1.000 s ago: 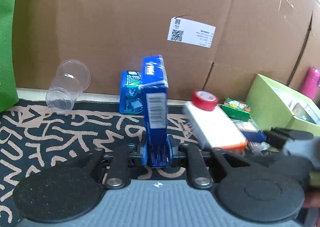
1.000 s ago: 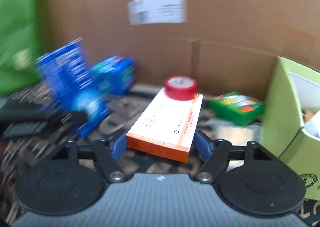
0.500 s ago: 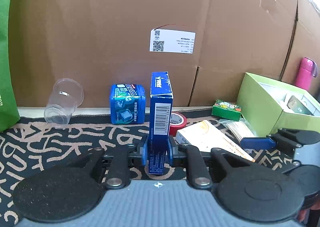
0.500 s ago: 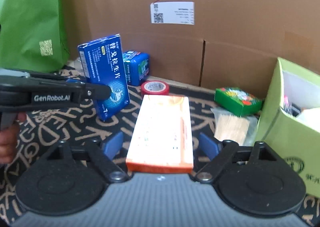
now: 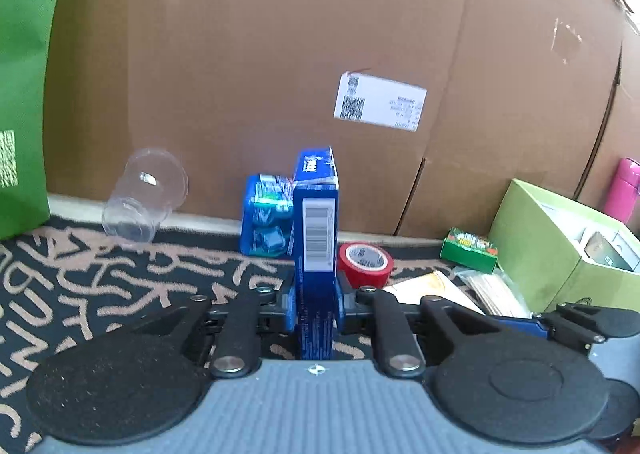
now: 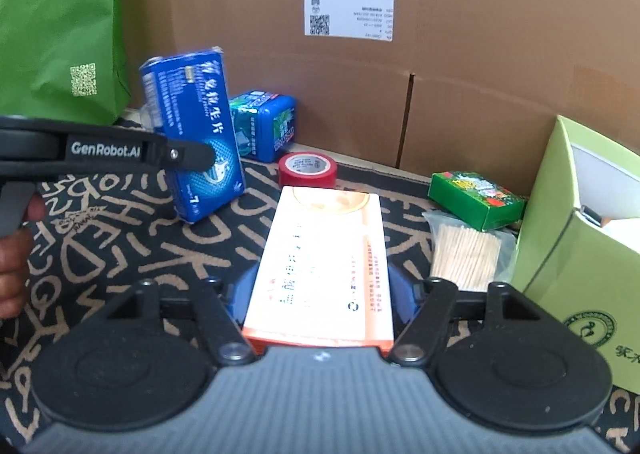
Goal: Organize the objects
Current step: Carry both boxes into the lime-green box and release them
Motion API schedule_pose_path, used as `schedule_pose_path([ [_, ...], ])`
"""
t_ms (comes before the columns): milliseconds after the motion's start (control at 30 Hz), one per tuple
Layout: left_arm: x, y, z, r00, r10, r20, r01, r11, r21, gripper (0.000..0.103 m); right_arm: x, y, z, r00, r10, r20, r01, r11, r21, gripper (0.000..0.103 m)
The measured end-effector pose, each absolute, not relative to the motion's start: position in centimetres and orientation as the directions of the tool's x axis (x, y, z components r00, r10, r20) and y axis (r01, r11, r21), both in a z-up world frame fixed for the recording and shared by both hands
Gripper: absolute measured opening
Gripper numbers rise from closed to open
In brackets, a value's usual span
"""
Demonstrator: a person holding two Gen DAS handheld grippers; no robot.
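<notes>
Left wrist view: the left gripper [image 5: 316,304] clamps an upright blue box [image 5: 315,238], hiding half the blue tin [image 5: 264,214]. Right gripper [image 6: 318,294] jaws are closing around the flat orange box [image 6: 320,270]; pad contact is unclear.

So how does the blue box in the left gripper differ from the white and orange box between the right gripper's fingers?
The blue box stands upright on its short end, tilted a little; the white and orange box lies flat on the patterned mat. The blue box is narrow and dark; the white and orange box is broader and pale. The left gripper is shut on the blue box, while the right gripper is closing around the other. Both are printed cartons.
</notes>
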State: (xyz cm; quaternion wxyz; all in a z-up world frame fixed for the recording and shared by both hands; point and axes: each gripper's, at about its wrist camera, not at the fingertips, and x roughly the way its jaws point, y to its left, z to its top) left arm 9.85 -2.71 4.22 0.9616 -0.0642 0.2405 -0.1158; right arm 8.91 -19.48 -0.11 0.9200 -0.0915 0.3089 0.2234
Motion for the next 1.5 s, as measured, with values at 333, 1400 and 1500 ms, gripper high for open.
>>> schedule_pose_path([
  [333,8.2,-3.0,5.9,0.891,-0.271,-0.365,0.208,0.957,-0.204,0.017,7.0,-21.5,3.0,0.792,0.369,-0.486,-0.43,0.903,-0.015,0.067],
  [1400,10.8,-21.4,12.1,0.72,-0.667,-0.19,0.578,0.729,-0.367,0.017,6.3,-40.6,8.2,0.972,-0.13,-0.196,0.168,0.968,0.189,0.067],
  [1500,11.8,-23.2,11.2,0.707,-0.673,-0.218,0.58,0.728,-0.366,0.017,7.3,-41.0,7.6,0.966,-0.151,-0.208,0.19,0.965,0.18,0.067],
])
